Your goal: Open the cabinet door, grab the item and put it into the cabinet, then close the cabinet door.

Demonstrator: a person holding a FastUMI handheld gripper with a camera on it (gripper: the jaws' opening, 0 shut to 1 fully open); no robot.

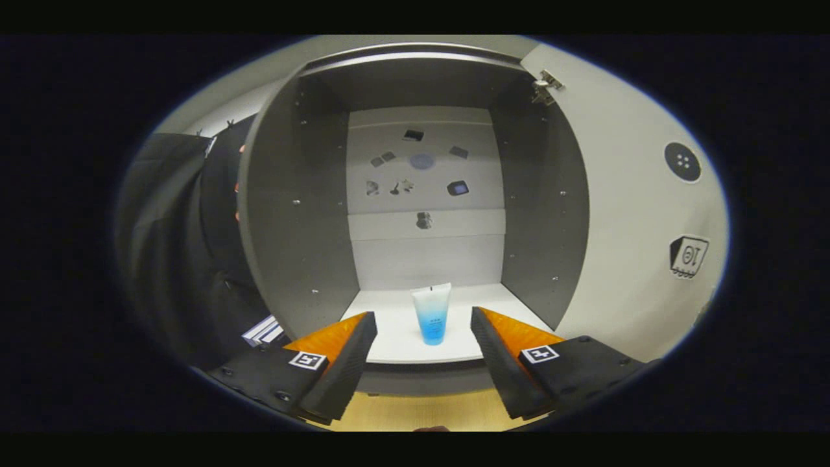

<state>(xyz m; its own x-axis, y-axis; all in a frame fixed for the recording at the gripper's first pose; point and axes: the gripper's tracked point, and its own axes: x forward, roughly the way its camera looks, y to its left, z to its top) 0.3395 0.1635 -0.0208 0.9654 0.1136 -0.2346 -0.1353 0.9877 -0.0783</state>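
The cabinet (305, 194) stands wide open in front of me, grey inside with a white floor shelf (402, 344). Its white door (622, 214) is swung out to the right, hinge at the top. A blue and clear tube (432, 314) stands upright on its cap on the shelf, near the front edge. My gripper (423, 319) is open, its fingers on either side of the tube and a little short of it, touching nothing.
The cabinet's pale back wall (425, 168) carries several small dark stickers. A black cloth wall (175, 246) hangs left of the cabinet. A light wooden surface (421, 412) lies below the shelf edge, under the fingers. The door bears a round dark knob (682, 161).
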